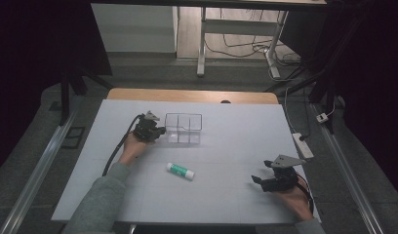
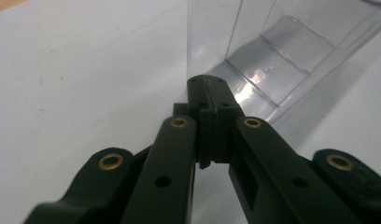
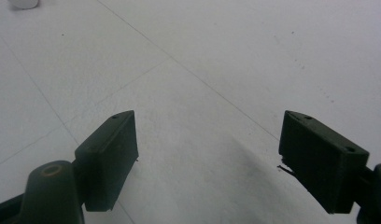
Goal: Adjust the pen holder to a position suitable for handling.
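1. Spreading across most of the scene, the white worktop (image 1: 226,195) carries everything; its wooden far edge shows just behind the white sheet.
2. Sitting toward the far left-centre of the worktop is a clear plastic box (image 1: 183,128), upright, with inner dividers making compartments. In the left gripper view its transparent wall (image 2: 254,42) rises right in front of the jaws.
3. At the near edge, a person's grey sleeve (image 1: 97,204) comes in on the left, and the bare hand beyond it carries the left hand-held gripper (image 1: 160,130), which points at the left side of the box.
4. That left hand-held gripper (image 2: 206,80) has its jaws pressed together, pad against pad, with nothing between them. The tips sit just at the near corner of the clear box; whether they actually touch the wall I cannot tell.
5. Lower right, the right hand-held gripper (image 1: 258,177) rests near the worktop's front corner, well apart from the box, with a grey three-cornered plate on top. In its own view the right hand-held gripper (image 3: 207,163) stands wide, bare white worktop between the two pads.
6. Smallest of all, a glue stick (image 1: 181,170), white with a green label, lies on its side near the middle of the worktop, between the two grippers and in front of the box, touched by neither.
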Available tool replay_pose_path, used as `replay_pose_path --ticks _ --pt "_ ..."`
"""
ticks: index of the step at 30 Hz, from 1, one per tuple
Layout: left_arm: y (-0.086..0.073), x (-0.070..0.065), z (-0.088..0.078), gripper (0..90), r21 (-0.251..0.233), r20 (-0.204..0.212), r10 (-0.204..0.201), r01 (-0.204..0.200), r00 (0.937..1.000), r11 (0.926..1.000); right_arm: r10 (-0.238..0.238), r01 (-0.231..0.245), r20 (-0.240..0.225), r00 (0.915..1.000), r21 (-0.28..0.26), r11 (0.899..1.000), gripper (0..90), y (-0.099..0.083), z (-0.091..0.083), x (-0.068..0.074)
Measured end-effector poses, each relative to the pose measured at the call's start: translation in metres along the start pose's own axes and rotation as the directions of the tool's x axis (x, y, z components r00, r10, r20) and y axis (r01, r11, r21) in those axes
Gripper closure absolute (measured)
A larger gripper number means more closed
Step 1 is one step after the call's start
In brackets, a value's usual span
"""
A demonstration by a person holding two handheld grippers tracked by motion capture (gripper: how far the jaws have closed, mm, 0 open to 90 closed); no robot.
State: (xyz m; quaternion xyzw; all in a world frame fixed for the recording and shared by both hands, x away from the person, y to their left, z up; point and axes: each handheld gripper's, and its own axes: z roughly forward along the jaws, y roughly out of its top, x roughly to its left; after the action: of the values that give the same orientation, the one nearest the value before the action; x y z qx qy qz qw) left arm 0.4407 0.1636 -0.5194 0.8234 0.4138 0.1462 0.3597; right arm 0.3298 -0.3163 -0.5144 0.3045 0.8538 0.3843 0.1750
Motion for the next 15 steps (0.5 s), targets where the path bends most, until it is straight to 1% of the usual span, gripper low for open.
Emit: replay_pose_path --ticks 8,11,15 --pt "0.006 -0.009 0.005 88.9 0.003 0.02 0.024 -0.024 0.9995 0.9997 0.001 -0.001 0.0 1.0 0.003 1.0 19.3 0.0 0.001 0.0" --pt "0.009 -0.012 0.007 88.9 0.005 0.027 0.041 -0.041 0.9988 0.9992 0.0 0.0 0.001 1.0 0.004 1.0 19.4 0.0 0.001 0.0" --pt "0.011 -0.015 0.01 88.9 0.003 0.027 0.042 -0.042 0.9988 0.9991 0.001 -0.001 0.001 1.0 0.002 1.0 19.5 0.0 0.0 0.0"
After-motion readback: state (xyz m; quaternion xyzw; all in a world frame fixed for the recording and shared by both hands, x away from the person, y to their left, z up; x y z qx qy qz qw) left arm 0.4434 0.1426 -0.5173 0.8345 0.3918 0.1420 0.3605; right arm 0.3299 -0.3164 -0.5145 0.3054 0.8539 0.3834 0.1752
